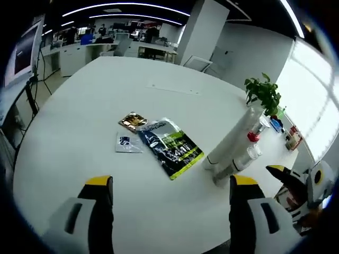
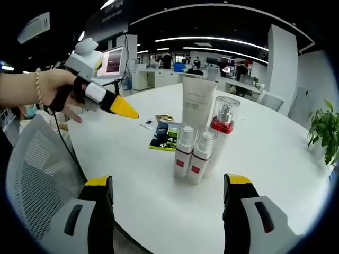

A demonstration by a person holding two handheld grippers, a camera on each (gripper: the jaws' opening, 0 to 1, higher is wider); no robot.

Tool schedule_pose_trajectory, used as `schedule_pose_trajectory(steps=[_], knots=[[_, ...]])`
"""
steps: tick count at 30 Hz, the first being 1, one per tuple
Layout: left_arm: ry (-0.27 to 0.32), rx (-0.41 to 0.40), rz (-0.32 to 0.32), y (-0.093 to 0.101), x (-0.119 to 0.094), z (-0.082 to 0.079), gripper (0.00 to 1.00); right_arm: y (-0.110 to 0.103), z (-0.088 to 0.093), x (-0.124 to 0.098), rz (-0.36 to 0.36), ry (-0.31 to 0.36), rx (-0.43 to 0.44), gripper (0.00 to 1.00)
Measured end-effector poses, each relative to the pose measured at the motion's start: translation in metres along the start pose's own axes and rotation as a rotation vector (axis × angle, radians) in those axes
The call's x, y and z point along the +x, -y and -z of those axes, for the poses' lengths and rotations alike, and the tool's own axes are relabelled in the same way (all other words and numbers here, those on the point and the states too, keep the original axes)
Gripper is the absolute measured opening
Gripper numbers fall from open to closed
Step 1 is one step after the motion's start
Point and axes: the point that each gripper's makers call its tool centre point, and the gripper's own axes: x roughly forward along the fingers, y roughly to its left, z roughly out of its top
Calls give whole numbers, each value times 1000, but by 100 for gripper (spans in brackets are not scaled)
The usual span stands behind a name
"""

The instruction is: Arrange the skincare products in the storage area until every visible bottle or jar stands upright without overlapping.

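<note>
White round worktop [image 2: 275,159]: broad bare surface toward its edges. Tall white tube [image 2: 197,103], upright, lettering unreadable; red-collared pump bottle [image 2: 221,129] beside it; two small spray bottles [image 2: 189,153] touching in front. Flat sachets [image 1: 169,145] lie apart. Left tool [image 1: 169,198] and right tool [image 2: 167,198]: jaws apart, empty.

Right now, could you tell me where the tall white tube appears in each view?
Left gripper view: the white tube stands right of centre, leaning across the picture.
Right gripper view: it stands upper centre, behind the small bottles.
Shared landmark: the green-and-black sachet.
</note>
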Motion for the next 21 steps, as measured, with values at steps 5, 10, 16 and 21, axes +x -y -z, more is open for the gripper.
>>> schedule_pose_trajectory(steps=[5, 10, 16, 21], knots=[[11, -39, -37, -1, 27, -17, 80, -1, 2, 0, -10, -9, 16, 85], [17, -75, -73, 4, 52, -23, 78, -1, 2, 1, -12, -10, 21, 85], [7, -44, -92, 17, 81, -25, 78, -1, 3, 2, -10, -19, 23, 85], [-13, -32, -117, 15, 98, -25, 78, -4, 2, 4, -19, -25, 18, 85]])
